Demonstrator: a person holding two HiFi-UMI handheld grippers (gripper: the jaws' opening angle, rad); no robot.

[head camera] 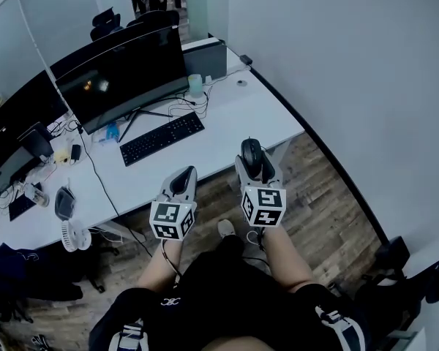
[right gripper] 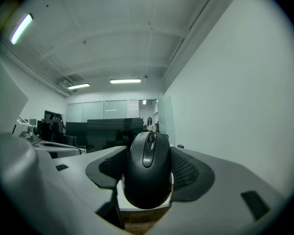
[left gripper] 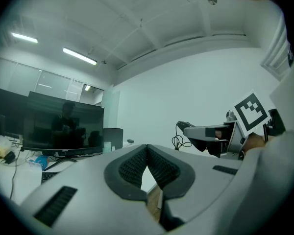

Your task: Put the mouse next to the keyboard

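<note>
A black mouse [right gripper: 147, 173] sits between the pads of my right gripper [right gripper: 148, 169], which is shut on it; in the head view the mouse [head camera: 252, 154] hangs just off the near edge of the white desk [head camera: 227, 134]. The black keyboard [head camera: 162, 138] lies on the desk, to the left and further back, in front of a wide monitor [head camera: 123, 75]. My left gripper [head camera: 181, 183] is held beside the right one over the floor, its jaws shut with nothing between them; from its own view the tips [left gripper: 147, 166] meet.
A tangle of cables [head camera: 181, 106] and a pale cup [head camera: 195, 85] lie behind the keyboard. A small fan [head camera: 74, 235] and clutter sit at the desk's left end. Wooden floor [head camera: 329, 218] and a grey wall lie to the right. My knees are below.
</note>
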